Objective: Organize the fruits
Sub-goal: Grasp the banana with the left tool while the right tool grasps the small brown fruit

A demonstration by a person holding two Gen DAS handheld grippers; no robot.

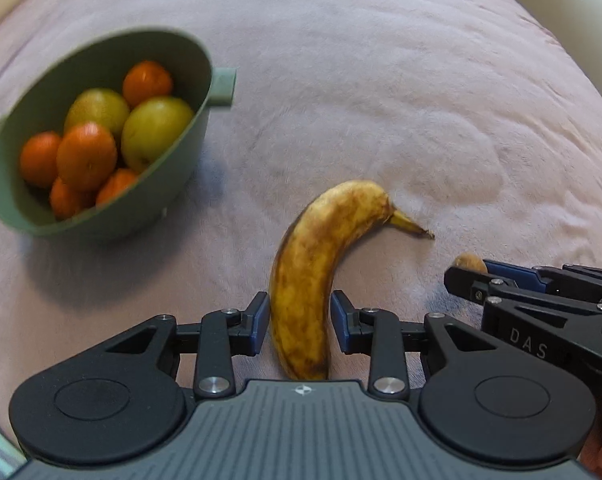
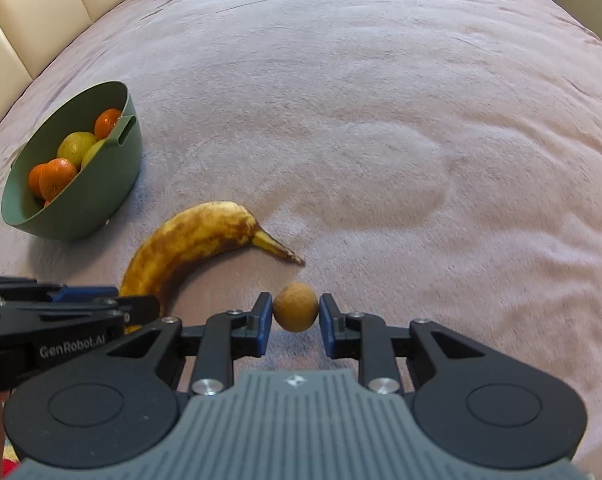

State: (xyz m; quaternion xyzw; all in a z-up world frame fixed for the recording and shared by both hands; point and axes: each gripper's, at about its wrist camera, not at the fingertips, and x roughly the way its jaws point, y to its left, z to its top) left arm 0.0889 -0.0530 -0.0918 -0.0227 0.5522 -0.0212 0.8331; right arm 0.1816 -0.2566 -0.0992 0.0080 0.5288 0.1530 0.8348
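A spotted yellow banana [image 1: 313, 276] is seen lying on the pink blanket [image 1: 381, 100], its blunt lower end between the two fingers of the left claw [image 1: 299, 322], which stand apart on either side of it; the left pad appears to touch the peel, while a thin gap shows at the right pad. Its stem points away and to the right of that claw. Just right of the banana, a small round brown fruit [image 2: 295, 307] is bracketed by the right claw [image 2: 295, 322], the blue pads [image 2: 264, 320] close against its sides; firm contact cannot be told. Ahead and to the left of both claws, a green bowl [image 1: 173, 152] is set, filled with oranges [image 1: 85, 156] and yellow-green apples [image 1: 155, 130].
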